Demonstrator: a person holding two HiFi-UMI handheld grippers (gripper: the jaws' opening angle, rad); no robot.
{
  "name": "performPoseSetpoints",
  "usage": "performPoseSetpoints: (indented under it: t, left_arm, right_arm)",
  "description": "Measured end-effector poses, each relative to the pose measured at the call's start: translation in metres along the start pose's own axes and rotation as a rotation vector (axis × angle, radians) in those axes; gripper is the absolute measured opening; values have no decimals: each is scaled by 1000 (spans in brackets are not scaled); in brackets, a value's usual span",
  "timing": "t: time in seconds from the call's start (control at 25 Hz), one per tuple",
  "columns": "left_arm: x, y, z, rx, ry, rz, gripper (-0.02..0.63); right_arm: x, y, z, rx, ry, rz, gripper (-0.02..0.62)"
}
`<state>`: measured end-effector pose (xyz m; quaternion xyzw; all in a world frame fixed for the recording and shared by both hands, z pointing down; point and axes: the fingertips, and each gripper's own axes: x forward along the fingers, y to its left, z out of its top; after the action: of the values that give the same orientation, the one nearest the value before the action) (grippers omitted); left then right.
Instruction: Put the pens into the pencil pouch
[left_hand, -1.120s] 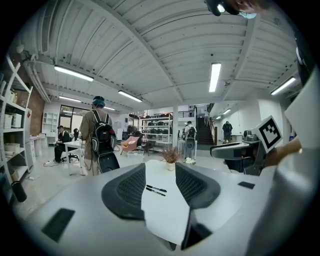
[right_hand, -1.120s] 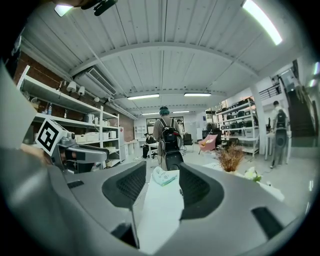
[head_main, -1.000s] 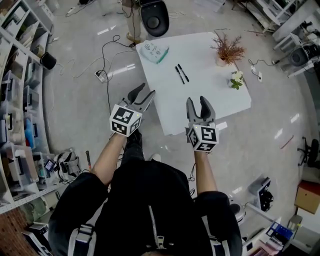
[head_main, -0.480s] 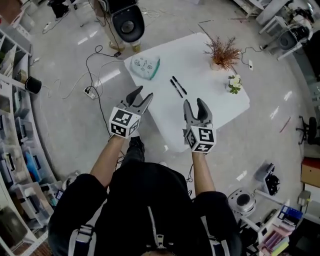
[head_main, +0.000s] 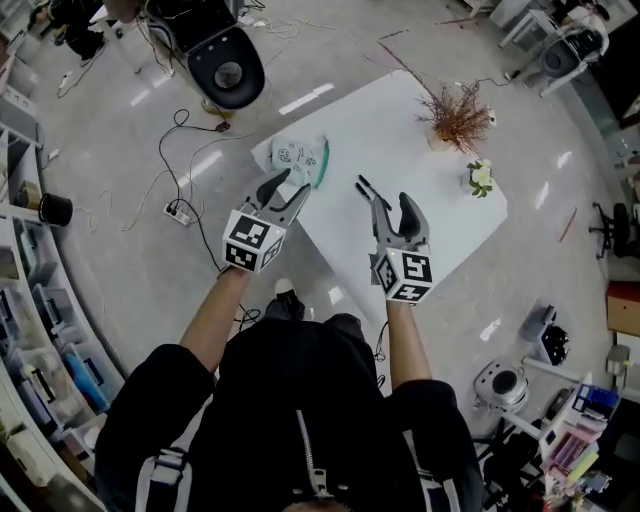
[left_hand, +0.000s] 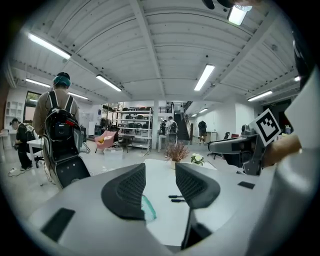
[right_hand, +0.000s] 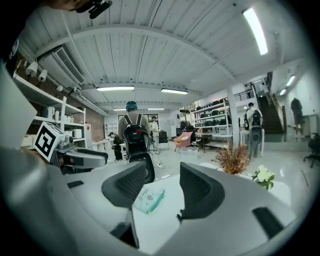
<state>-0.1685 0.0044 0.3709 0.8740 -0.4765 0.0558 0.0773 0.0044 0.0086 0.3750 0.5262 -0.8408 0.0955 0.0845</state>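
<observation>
White tabletop (head_main: 445, 215) fills the middle of the head view, and on it lies the pencil pouch (head_main: 300, 158), pale with small printed marks and a teal edge, near the table's far left corner. Two slim black pens (head_main: 366, 188) lie side by side to its right, partly hidden behind the right gripper (head_main: 393, 207). The left gripper (head_main: 285, 186) hangs over the table edge just beside the pouch. A dried plant (head_main: 458, 105) and white flowers (head_main: 481, 176) stand at the far side. In the left gripper view the jaws stand apart with nothing between them; the pouch's teal edge peeks past the left jaw, and the pens (left_hand: 176, 198) lie beyond. In the right gripper view the jaws also gape empty, framing the pouch (right_hand: 149, 199), with a pen tip (right_hand: 179, 217) at the right jaw.
</observation>
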Motion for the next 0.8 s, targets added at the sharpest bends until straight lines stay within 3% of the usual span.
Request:
performPoseSetpoints:
  t: [0.24,0.52,0.8]
  left_arm:
    - [11,25,0,-7,3,-49,187]
    - [34,21,-9,-8,28,-98,187]
    - [56,22,-14,-10,37,-117,187]
  right_arm:
    - [16,10,-4,-13,23,-43,210]
    - [13,-17,-11,5,26,-107,210]
    - [27,-32,-14,18,14,-113,210]
